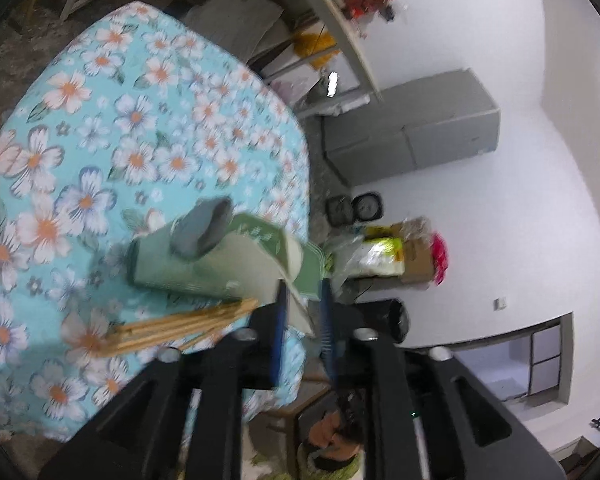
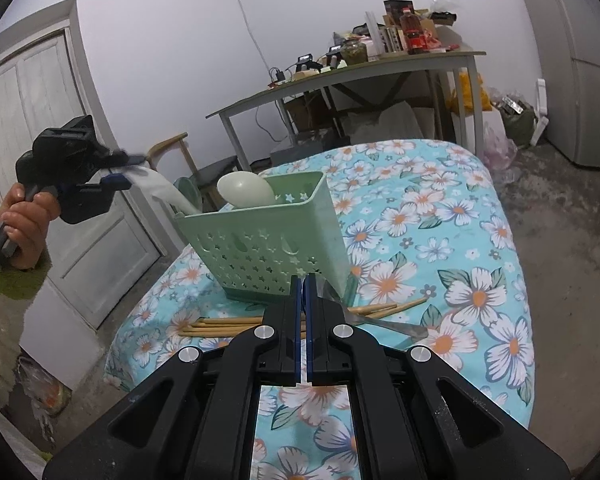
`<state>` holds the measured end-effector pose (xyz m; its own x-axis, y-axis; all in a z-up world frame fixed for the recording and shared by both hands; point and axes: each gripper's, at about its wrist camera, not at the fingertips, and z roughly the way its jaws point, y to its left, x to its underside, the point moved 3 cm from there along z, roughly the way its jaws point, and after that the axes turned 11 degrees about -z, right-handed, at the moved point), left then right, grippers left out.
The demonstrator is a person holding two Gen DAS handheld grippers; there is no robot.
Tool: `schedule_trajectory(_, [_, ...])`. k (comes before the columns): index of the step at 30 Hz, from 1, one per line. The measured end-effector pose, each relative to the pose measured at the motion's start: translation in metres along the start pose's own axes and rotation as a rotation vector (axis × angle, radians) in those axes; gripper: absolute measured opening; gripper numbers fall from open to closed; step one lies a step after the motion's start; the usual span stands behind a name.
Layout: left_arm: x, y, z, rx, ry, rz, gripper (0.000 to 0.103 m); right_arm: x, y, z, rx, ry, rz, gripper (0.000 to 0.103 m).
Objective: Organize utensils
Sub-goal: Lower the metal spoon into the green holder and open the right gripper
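Green basket (image 2: 268, 236) on the flowered counter (image 2: 460, 240)
Chopsticks (image 2: 228, 325) lie before the basket; right gripper (image 2: 303, 292) jaws pressed together, left gripper (image 1: 302, 308) jaws slightly spread, empty.

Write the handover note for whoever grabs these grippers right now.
Left gripper: fingers open around the white utensil handle; its other end sits in the green basket.
Right gripper: shut, empty, just in front of the basket.
Done: pale ladle is in the basket.
Left: chopsticks and metal spoon lie on the floral tablecloth in front of the basket.
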<state>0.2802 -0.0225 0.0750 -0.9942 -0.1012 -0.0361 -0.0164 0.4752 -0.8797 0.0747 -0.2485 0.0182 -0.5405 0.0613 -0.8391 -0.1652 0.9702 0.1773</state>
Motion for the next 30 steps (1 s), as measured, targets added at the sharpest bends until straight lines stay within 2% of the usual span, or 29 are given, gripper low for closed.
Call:
schedule_trajectory(2, [-0.005,0.0,-0.001,0.072,-0.021,-0.021,0.043,-0.001,-0.001,0.0,0.002,0.0,0.004,0.0])
schedule_trajectory(6, [-0.008,0.0,-0.003,0.151,-0.047,-0.033,0.05,-0.004,-0.004,-0.004,0.018,-0.001,0.005,0.0])
schedule_trajectory(9, [-0.002,-0.004,-0.011,0.175,-0.107,0.018,0.055,-0.01,-0.008,-0.01,0.026,-0.011,0.008,0.0])
schedule_trajectory(13, [0.016,-0.004,-0.027,0.167,-0.218,0.119,0.061,-0.021,-0.015,-0.019,0.011,-0.039,0.032,0.0])
schedule_trajectory(15, [0.025,0.005,-0.032,0.156,-0.261,0.138,0.062,-0.028,-0.018,-0.025,0.0,-0.054,0.044,0.0])
schedule_trajectory(18, [0.041,0.027,-0.037,0.103,-0.331,0.157,0.063,-0.037,-0.019,-0.031,-0.001,-0.07,0.046,0.0])
schedule_trajectory(21, [0.055,0.055,-0.038,0.008,-0.399,0.172,0.064,-0.048,-0.019,-0.036,-0.012,-0.086,0.043,0.0])
schedule_trajectory(24, [0.067,0.08,-0.032,-0.087,-0.415,0.164,0.064,-0.065,-0.016,-0.041,-0.037,-0.117,0.033,0.0])
schedule_trajectory(26, [0.075,0.096,-0.025,-0.193,-0.437,0.183,0.065,-0.077,-0.012,-0.045,-0.047,-0.142,0.02,0.0])
schedule_trajectory(30, [0.086,0.119,-0.014,-0.317,-0.444,0.216,0.065,-0.108,-0.002,-0.052,-0.094,-0.206,-0.007,0.0])
